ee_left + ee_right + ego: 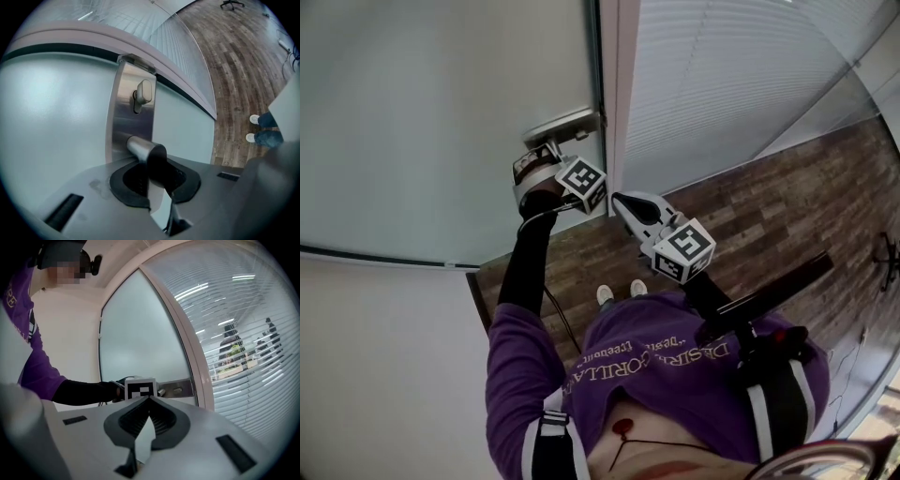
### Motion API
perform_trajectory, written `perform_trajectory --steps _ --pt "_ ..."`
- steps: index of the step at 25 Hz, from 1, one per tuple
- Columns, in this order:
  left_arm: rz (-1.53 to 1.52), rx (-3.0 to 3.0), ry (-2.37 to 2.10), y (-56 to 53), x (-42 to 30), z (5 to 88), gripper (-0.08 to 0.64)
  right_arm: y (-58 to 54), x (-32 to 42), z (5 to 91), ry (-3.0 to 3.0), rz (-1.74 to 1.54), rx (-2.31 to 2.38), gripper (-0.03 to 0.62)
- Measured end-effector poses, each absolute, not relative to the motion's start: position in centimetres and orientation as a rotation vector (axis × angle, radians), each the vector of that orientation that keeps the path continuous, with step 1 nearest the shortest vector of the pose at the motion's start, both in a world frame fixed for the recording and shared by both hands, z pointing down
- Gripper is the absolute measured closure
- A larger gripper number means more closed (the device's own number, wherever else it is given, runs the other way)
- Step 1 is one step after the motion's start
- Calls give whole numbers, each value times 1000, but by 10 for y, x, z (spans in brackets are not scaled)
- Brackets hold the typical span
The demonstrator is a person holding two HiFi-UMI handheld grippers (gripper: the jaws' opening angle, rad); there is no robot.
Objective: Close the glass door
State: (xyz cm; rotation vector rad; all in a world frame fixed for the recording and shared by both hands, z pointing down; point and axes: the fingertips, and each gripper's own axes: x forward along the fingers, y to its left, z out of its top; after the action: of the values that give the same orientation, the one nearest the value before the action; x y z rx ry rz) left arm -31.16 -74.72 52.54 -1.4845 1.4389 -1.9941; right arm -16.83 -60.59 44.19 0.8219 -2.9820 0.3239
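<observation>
Handle [149, 152] juts from the glass door [51, 126] toward the left gripper [157, 176], its lever clamped lengthwise between narrowly parted jaws; right gripper [150, 401] pinched together, empty.

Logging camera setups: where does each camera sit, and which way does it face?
Head view: on the person's head, looking steeply down at the frosted glass door, left gripper, right gripper, purple sweatshirt.
Left gripper view: on the left gripper, along its fingers clamping the brushed-metal lever handle.
Right gripper view: on the right gripper, facing the door; fingers together, empty; black sleeve shows.
Shared: all show the steel handle plate.
</observation>
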Motion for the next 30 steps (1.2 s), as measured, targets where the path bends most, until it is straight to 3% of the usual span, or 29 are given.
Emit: perform_trajectory --steps 6,12,25,27,30 --pt "-2020 -1228 1355 -727 -348 514 522 -602 -163 441 -2979 320 846 603" --pt "-1640 -1416 1446 -713 -336 523 515 -600 -166 442 -2979 315 840 603" --pt "-1422 -1255 1392 -702 -358 500 492 -606 -153 439 -2967 305 894 603" --pt "-1415 -1259 1452 -700 -361 497 469 -608 -152 440 -2963 309 897 603" --pt "-1399 -1290 1564 -692 -366 485 356 -608 -153 439 -2967 312 891 603"
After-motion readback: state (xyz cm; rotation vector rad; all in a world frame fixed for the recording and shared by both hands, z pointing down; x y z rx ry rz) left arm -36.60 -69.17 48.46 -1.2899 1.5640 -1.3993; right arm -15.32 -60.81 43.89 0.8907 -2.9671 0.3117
